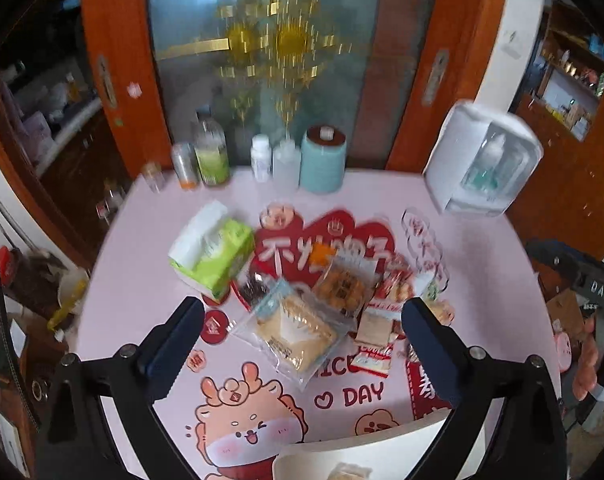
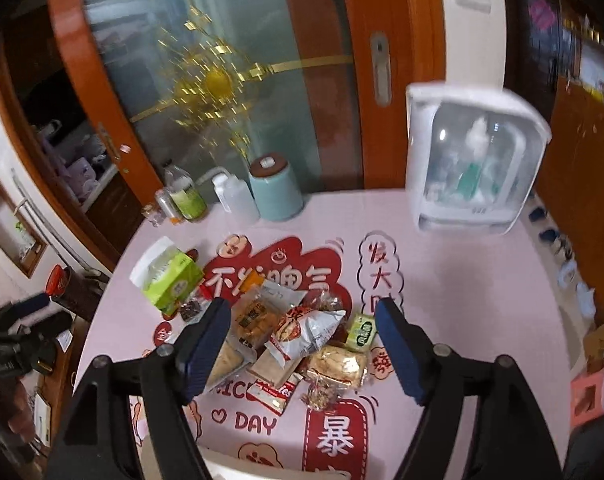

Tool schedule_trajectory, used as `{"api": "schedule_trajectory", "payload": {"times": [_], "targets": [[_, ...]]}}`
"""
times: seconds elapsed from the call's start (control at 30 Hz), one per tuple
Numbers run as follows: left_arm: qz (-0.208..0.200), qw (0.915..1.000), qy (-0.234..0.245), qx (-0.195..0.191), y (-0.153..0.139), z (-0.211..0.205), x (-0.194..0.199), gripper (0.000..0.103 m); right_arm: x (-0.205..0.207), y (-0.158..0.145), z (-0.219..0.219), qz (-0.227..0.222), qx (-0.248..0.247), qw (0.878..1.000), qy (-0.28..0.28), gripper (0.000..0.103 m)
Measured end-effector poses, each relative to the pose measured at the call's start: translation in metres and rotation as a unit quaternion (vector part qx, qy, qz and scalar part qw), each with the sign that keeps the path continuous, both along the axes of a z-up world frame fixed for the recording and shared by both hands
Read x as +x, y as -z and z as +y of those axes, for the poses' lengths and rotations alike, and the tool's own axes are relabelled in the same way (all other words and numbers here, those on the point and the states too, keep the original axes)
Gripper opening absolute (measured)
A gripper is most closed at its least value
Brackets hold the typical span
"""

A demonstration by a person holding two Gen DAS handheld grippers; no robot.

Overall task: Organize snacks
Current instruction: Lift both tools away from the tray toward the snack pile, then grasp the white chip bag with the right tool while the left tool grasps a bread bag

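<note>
Two grippers: left gripper (image 1: 302, 330) jaws wide | right gripper (image 2: 303, 334) jaws wide | crinkly plastic snack packets (image 2: 302, 336) heaped.

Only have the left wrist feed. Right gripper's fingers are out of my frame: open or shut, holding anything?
Observer: Right gripper is open, with nothing between its fingers.
Operator: What's at the pile's right edge? My own finger blocks it.
Observer: A gold-wrapped pastry lies flat there, and a small green packet is just behind it.
Operator: The red-white stuff mid-pile is a blur for me.
Observer: That is a white-and-red snack bag, lying on top of other packs.
</note>
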State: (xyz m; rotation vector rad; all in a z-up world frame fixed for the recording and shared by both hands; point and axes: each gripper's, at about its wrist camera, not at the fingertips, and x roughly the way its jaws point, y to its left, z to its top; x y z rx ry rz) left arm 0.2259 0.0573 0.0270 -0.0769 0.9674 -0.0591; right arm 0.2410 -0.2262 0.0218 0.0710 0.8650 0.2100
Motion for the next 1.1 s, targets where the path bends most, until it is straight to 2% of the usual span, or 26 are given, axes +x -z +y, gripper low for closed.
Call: {"api": "schedule_trajectory", "payload": {"times": [0.17,0.33,0.47,0.6,0.77,0.9,1.1], "targets": [[0.064,0.9976,-0.018,-0.019,0.073,0.01,0.04,0.099,0.05,0.059,0.006,0.068,0.002,0.997,0.02,0.075],[0.111,0.9913,-0.041,-0.056,0.138,0.025,0.062,0.099,0.085,0.125,0.006,0.145,0.036,0.987,0.05,0.075],[0.153,0.9779,-0.085,-0.114,0.194,0.043,0.071,0.098,0.099,0.167,0.009,0.183,0.045,0.98,0.059,0.075],[0.184,0.965,-0.11,-0.151,0.233,0.051,0.073,0.098,0.106,0.198,0.017,0.209,0.039,0.976,0.055,0.075],[0.205,0.9571,-0.117,-0.168,0.263,0.046,0.074,0.098,0.108,0.216,0.025,0.223,0.054,0.972,0.039,0.075],[0.227,0.9461,-0.122,-0.196,0.284,0.042,0.076,0.099,0.109,0.22,0.03,0.227,0.062,0.972,0.027,0.075],[0.215,0.9519,-0.129,-0.176,0.288,0.028,0.087,0.102,0.104,0.227,0.047,0.229,0.057,0.972,-0.006,0.074]]}}
